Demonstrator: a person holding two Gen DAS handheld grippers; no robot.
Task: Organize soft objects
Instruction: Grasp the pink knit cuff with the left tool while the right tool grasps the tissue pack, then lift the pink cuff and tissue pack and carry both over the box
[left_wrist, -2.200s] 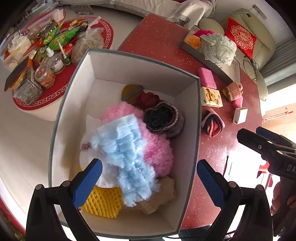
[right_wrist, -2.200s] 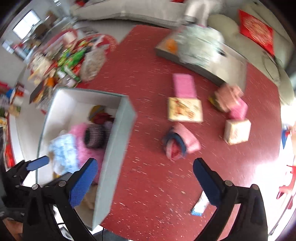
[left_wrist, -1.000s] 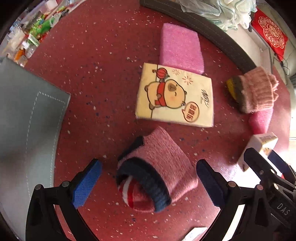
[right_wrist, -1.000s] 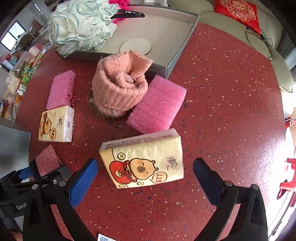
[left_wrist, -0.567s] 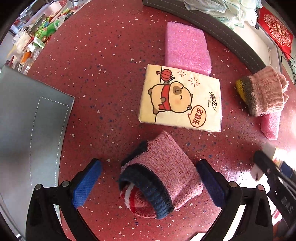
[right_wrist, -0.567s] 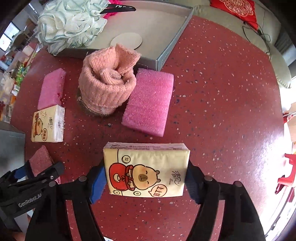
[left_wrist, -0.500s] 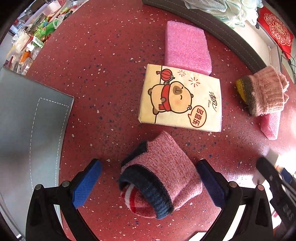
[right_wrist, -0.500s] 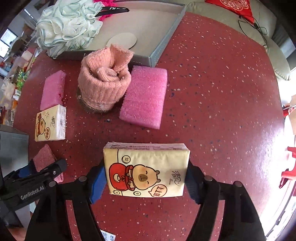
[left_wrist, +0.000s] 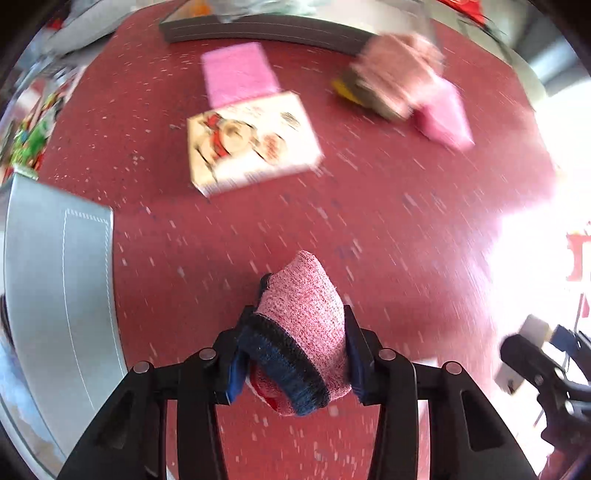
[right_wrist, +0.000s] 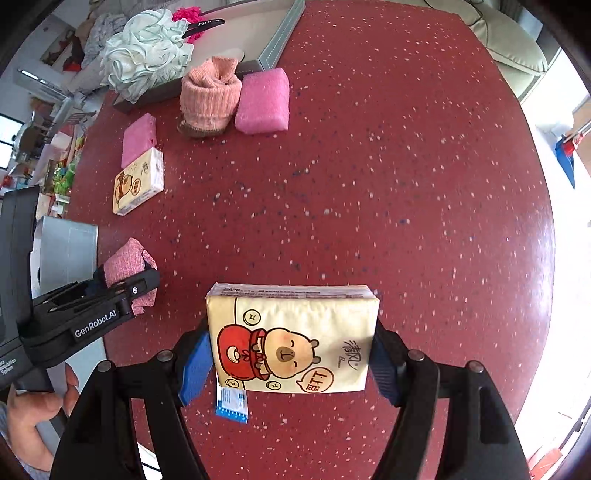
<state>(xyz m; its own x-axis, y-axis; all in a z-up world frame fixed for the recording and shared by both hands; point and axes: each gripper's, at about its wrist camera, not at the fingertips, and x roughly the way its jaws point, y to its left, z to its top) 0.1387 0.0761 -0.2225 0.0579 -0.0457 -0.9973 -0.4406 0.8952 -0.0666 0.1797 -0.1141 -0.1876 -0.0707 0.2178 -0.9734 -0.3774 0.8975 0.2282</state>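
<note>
The left gripper (left_wrist: 295, 354), its jaws having just been closing, is clamping the rolled pink sock (left_wrist: 301, 332) at six o'clock. The right gripper (right_wrist: 291, 354) is squeezing a tissue pack (right_wrist: 291, 338) above the red table (right_wrist: 406, 184), its second tissue pack (right_wrist: 138, 182) lying at ten o'clock.

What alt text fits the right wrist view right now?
The right gripper clamps a yellow cartoon-bear tissue pack above a red speckled table. At left, the left gripper grips a pink knitted sock roll.
</note>
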